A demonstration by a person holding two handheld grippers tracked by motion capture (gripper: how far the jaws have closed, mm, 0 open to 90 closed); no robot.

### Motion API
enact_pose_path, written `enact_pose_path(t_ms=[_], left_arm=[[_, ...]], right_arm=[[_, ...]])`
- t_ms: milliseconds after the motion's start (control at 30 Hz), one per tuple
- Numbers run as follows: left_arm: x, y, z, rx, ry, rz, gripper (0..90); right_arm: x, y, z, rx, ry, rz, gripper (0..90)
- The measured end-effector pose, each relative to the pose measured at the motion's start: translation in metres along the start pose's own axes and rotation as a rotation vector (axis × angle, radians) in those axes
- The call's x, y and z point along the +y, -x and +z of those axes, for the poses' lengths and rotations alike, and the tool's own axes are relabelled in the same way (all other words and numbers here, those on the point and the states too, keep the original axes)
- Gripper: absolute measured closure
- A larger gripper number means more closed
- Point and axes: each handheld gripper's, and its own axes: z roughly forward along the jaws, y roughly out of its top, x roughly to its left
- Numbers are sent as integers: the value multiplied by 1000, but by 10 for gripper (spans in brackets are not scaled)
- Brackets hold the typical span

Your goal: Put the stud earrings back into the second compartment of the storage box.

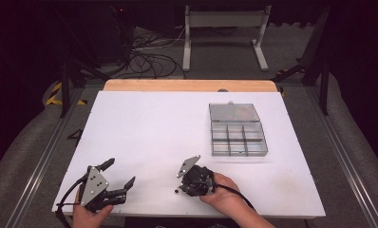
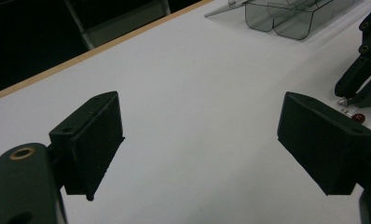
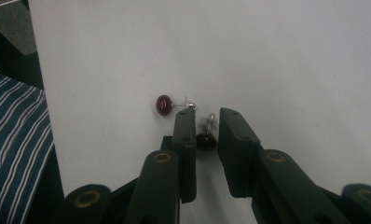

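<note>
Two red studs [image 3: 165, 105] lie by the narrowed right tongs [image 3: 207, 122], one seemingly between; left tongs [image 2: 200, 140] spread.

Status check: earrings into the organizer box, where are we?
Done: organizer box is open, lid back; no earring visible in it. In hand: right gripper is down over one red stud earring, which sits between its fingers, not clamped yet. Left: the other earring lies on the table; left gripper is open and idle.

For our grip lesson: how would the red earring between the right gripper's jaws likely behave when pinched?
The earring looks tiny, so probably very light. Its rounded glossy bead may slip or roll from the flat pads. Its thin metal post could bend under a hard squeeze.
</note>
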Motion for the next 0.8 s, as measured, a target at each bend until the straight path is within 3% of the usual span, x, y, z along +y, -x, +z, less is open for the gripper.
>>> enact_pose_path(t_ms=[267,800], left_arm=[[0,1,0,-3,-1,-5,147],[0,1,1,-3,-2,-7,147]], right_arm=[[-1,0,-4,-7,18,7,797],[8,12,-45,-32,88,13,797]])
